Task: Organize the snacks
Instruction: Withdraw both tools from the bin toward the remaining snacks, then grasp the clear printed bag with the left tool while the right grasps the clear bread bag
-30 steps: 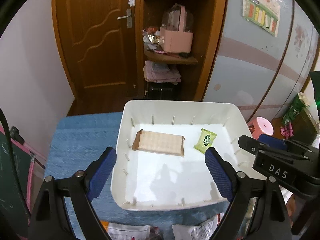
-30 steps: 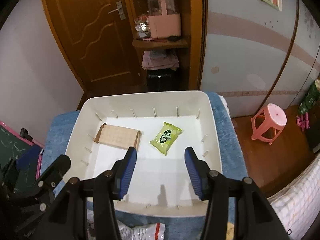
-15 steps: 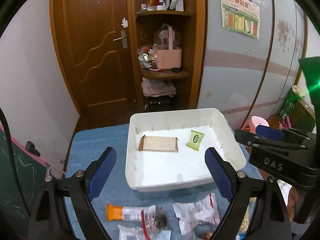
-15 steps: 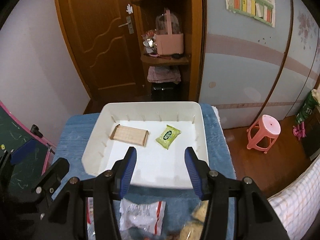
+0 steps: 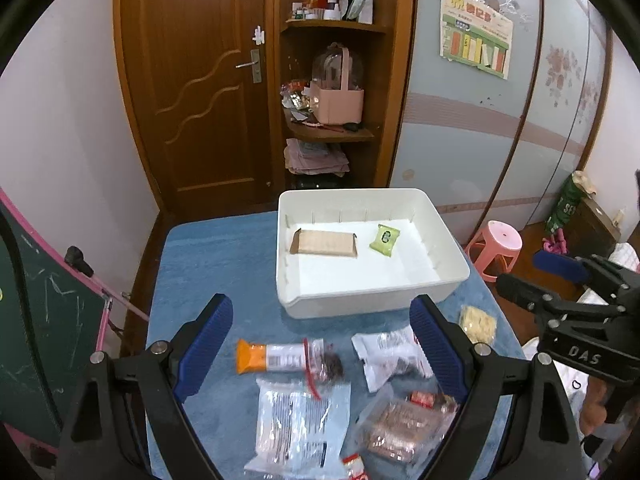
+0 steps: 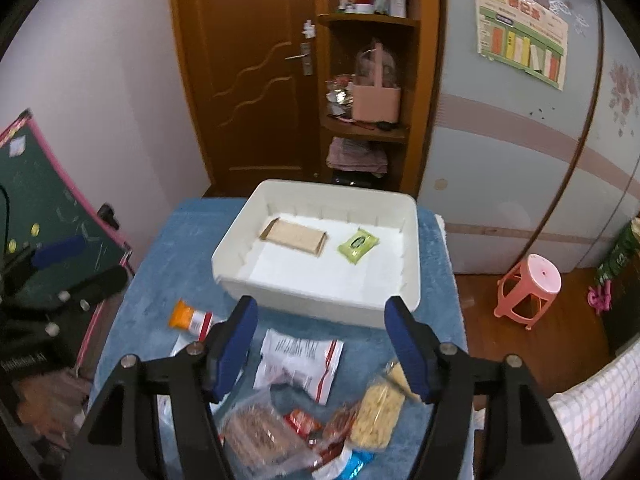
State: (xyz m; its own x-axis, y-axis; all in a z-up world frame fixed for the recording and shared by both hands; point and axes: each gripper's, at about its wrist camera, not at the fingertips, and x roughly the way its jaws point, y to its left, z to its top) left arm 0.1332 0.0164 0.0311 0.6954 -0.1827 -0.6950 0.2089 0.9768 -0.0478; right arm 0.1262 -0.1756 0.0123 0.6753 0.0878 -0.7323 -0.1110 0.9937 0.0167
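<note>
Right wrist: right gripper [image 6: 320,344] tilted downward, opening.

Left gripper [image 5: 322,350] wide, right gripper [image 6: 322,346] opening

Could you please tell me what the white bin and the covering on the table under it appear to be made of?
White bin: probably moulded plastic, smooth and slightly glossy, with thin ribs inside its walls.
Blue table covering: apparently soft fabric, like a towel or fleece, matte and fuzzy.

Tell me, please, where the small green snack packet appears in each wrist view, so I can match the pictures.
Left wrist: green packet lies in the white bin, right of centre, beside the brown packet.
Right wrist: green packet lies in the bin's right half.
Shared landmark: pink stool, right of the bin.
</note>
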